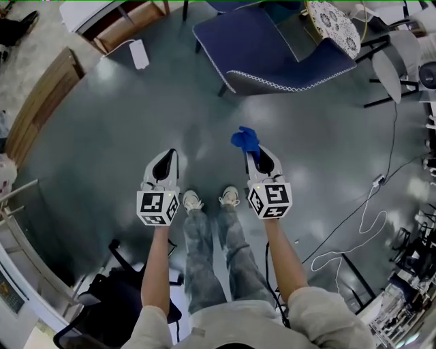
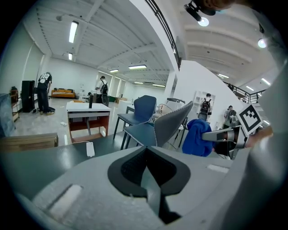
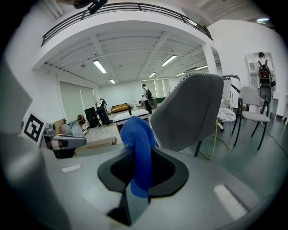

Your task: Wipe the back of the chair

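Note:
A dark blue chair (image 1: 272, 48) with white stitched edging stands on the floor ahead of me; its grey back (image 3: 189, 112) fills the middle of the right gripper view, and the chair (image 2: 155, 128) shows ahead in the left gripper view. My right gripper (image 1: 253, 153) is shut on a blue cloth (image 1: 245, 140), which bunches up out of the jaws (image 3: 137, 148). My left gripper (image 1: 167, 160) is held beside it, shut with nothing in it. Both are well short of the chair. The cloth (image 2: 195, 137) also shows to the right in the left gripper view.
A round patterned side table (image 1: 334, 24) and white chairs (image 1: 398, 61) stand at the far right. A white cable (image 1: 361, 225) trails on the floor at right. A wooden bench (image 1: 41, 102) lies left, a desk (image 1: 116, 20) far left. A black office chair (image 1: 116, 300) is beside my legs.

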`<state>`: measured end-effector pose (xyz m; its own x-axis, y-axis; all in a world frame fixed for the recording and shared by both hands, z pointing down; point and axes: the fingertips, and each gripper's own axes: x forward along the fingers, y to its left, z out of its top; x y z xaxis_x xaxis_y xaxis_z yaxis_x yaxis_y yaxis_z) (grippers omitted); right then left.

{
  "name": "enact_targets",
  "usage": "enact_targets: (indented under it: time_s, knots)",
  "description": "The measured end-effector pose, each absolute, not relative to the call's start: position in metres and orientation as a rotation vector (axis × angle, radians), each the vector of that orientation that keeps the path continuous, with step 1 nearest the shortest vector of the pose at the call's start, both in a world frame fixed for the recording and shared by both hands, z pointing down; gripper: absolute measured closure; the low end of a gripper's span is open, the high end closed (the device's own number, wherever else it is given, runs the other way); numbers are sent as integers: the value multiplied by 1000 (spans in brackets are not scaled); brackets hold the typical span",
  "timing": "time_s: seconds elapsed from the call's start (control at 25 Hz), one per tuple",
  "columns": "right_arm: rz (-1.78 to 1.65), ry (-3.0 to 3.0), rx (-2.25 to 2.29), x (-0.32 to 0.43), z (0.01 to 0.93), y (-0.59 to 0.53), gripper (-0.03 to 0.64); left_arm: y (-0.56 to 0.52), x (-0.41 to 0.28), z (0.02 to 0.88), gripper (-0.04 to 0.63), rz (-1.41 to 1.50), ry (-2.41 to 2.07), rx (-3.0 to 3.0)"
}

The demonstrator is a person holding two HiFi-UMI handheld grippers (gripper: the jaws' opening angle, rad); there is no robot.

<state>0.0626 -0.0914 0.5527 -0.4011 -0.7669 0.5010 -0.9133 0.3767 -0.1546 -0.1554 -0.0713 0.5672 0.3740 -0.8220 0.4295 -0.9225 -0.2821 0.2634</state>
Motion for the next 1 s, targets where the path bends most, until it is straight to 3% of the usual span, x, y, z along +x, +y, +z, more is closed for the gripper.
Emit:
enact_targets:
  time_s: [0.48,1.0]
  knots:
    - [594,-2270,1453,55,636,-100,549,-56,-146,637,594,306,-1459,2167]
    - [399,-2411,1590,34,556,-214,549,-72,-156,641,594,331,-1459,2171]
